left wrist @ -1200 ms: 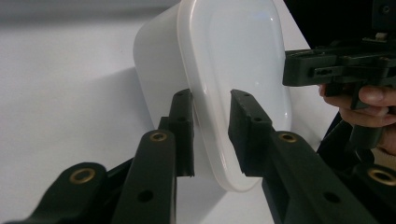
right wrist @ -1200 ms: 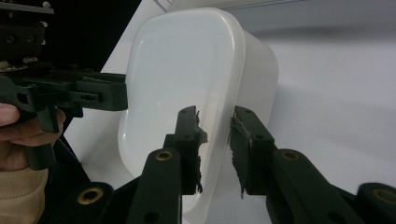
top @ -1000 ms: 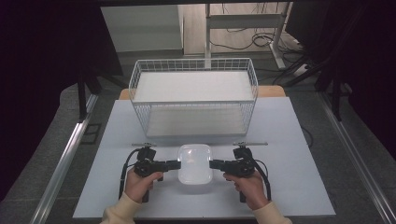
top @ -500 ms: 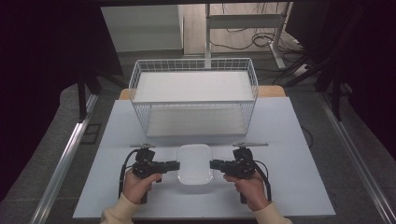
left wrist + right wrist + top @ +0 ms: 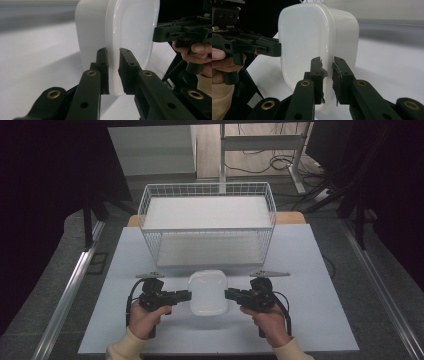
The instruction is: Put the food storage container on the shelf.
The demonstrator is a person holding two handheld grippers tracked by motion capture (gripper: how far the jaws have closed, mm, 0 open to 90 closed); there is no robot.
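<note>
Both grippers clamping a white plastic container (image 5: 208, 292) over a pale table (image 5: 310, 255).

Left gripper (image 5: 186, 295) and right gripper (image 5: 229, 294) are each pinching its rim from opposite sides, jaws closed on it. White wire basket (image 5: 207, 222) is sitting just behind; dark surroundings, grey floor (image 5: 60, 255), cables (image 5: 260, 167) lying beyond.

The white container's (image 5: 208, 292) contents stay hidden under its opaque lid, its far end is cut off in the left tool's (image 5: 113, 72) view, and both forearms leave the high view's bottom edge.
</note>
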